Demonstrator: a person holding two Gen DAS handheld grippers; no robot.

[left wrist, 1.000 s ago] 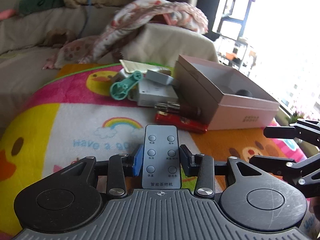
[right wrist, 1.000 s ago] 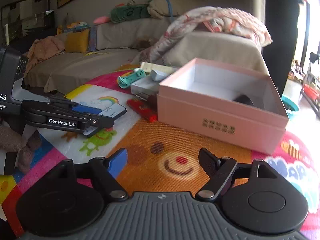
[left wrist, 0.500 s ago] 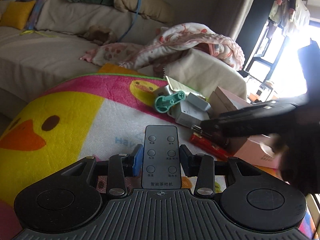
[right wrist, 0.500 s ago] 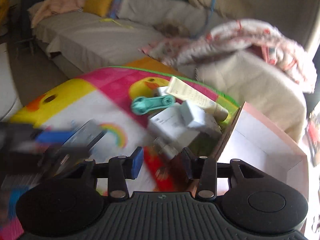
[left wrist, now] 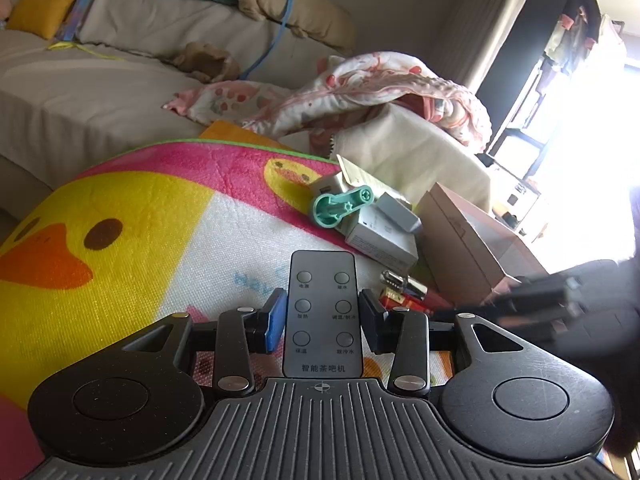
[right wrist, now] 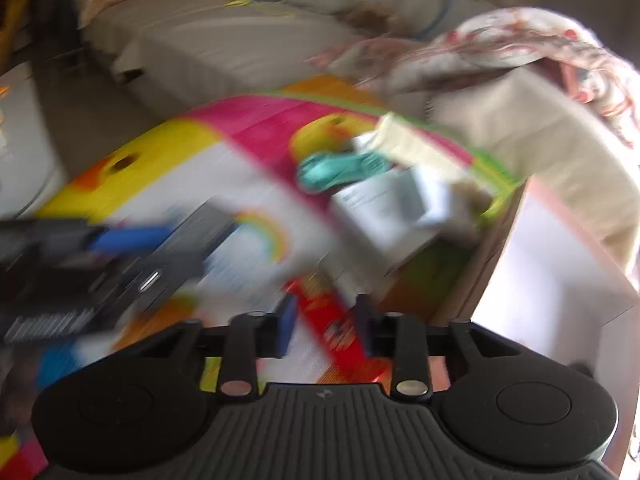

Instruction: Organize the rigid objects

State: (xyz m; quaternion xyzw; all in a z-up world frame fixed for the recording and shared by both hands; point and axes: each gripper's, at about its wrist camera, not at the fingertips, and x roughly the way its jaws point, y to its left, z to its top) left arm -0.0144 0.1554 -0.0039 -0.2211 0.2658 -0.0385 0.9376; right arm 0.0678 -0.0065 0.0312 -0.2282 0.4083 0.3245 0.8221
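Observation:
My left gripper (left wrist: 322, 320) is shut on a grey remote control (left wrist: 323, 312) and holds it above the colourful play mat (left wrist: 152, 236). A teal plastic tool (left wrist: 340, 206), white boxes (left wrist: 382, 236), a metal piece (left wrist: 402, 282) and a red pack (left wrist: 404, 304) lie beside the open pink box (left wrist: 464, 240). My right gripper (right wrist: 325, 330) is partly open, its fingers on either side of the red pack (right wrist: 336, 324) close above it; this view is blurred. The pink box (right wrist: 560, 264) is at its right.
A sofa (left wrist: 80, 92) with cushions and a crumpled blanket (left wrist: 380, 84) lies behind the mat. A cream tube (right wrist: 420, 140) lies behind the white boxes. A bright window is at the right.
My right gripper has swung left from in front of the pink box, dropped over the red pack and narrowed. My left gripper has turned left with the remote still held.

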